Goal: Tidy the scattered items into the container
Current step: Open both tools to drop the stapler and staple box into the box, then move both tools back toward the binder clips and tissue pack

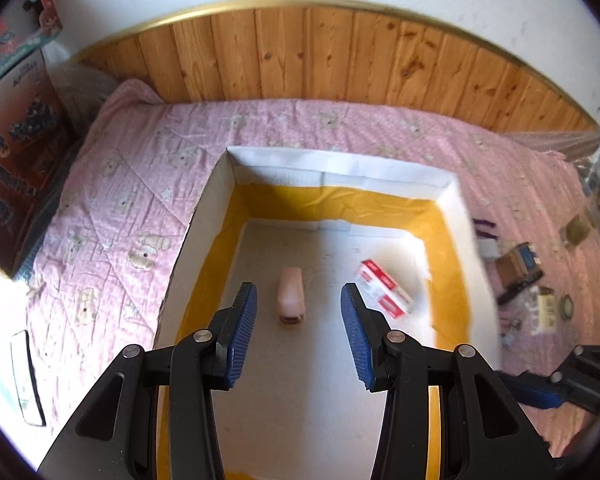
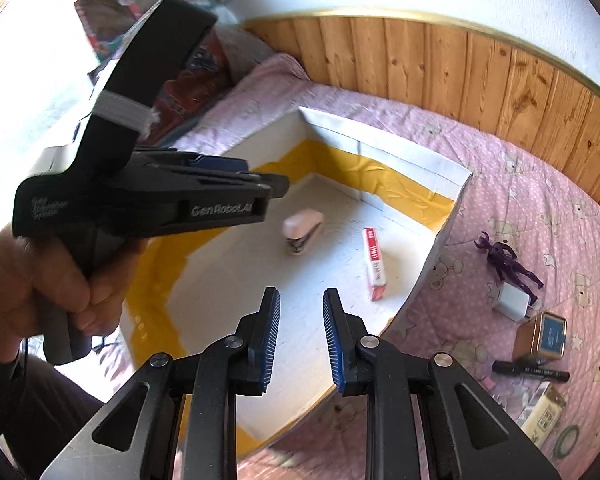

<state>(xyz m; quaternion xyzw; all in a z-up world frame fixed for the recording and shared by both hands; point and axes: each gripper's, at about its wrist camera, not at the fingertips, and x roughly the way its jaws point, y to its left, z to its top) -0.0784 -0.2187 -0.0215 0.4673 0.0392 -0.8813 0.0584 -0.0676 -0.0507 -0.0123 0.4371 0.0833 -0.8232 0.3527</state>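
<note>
A white cardboard container lined with yellow tape lies on the pink quilt. Inside it are a pink stapler and a red-and-white box. My left gripper hovers over the container's near end, open, nothing between its blue pads. In the right wrist view the stapler and box show again. My right gripper hangs above the container's near right corner, jaws a little apart and empty. A hand holds the left gripper over the container's left side.
Loose on the quilt right of the container are a purple ribbon, a white charger, a tin with a blue label, a black marker, a cream packet and a green tape ring. Wood panelling runs behind.
</note>
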